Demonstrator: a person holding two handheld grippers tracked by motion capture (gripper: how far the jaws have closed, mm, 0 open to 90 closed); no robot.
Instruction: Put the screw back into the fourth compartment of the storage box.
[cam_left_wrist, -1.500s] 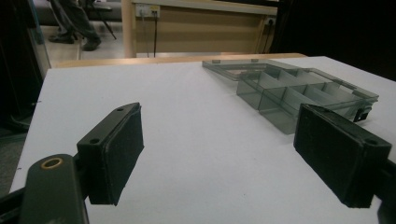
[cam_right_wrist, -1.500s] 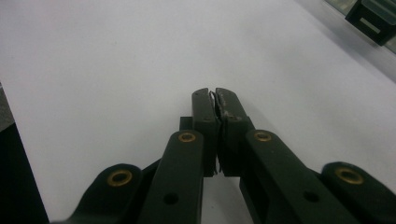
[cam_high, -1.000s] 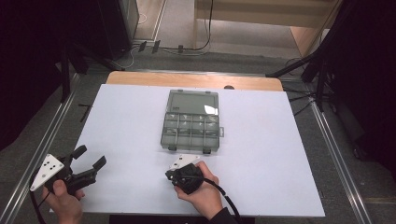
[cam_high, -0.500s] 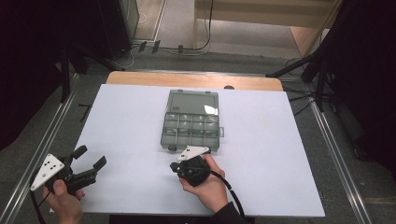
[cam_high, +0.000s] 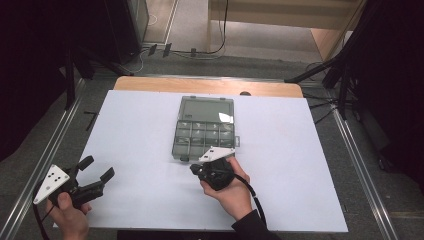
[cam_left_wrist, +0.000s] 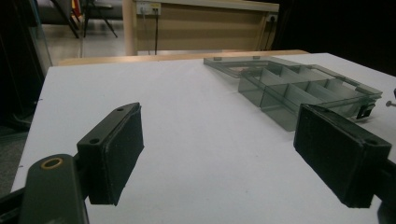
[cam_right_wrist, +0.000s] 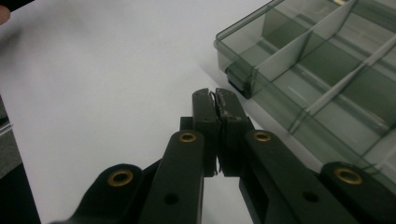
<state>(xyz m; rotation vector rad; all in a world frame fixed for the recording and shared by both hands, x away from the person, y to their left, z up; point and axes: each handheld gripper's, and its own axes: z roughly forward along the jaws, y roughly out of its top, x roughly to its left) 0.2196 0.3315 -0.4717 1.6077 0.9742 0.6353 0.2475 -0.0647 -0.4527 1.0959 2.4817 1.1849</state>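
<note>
- Right claw (cam_high: 196, 170) has slid up from the near worktop (cam_high: 140, 130) edge to the organizer box's (cam_high: 204, 127) near-left corner, jaws pressed together on nothing — looks like it means to work on the box.
- Box sits mid-worktop, lid laid open behind it.
- Left claw (cam_high: 95, 175) waits well left of the box — jaws wide, empty, hand low.

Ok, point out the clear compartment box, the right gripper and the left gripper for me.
compartment box (cam_high: 202, 134), high view, on a middle divider of the tray.
right gripper (cam_right_wrist: 215, 95), right gripper view, where its shut fingers meet at the tips.
left gripper (cam_high: 96, 167), high view, in the gap between its spread fingers.
</note>
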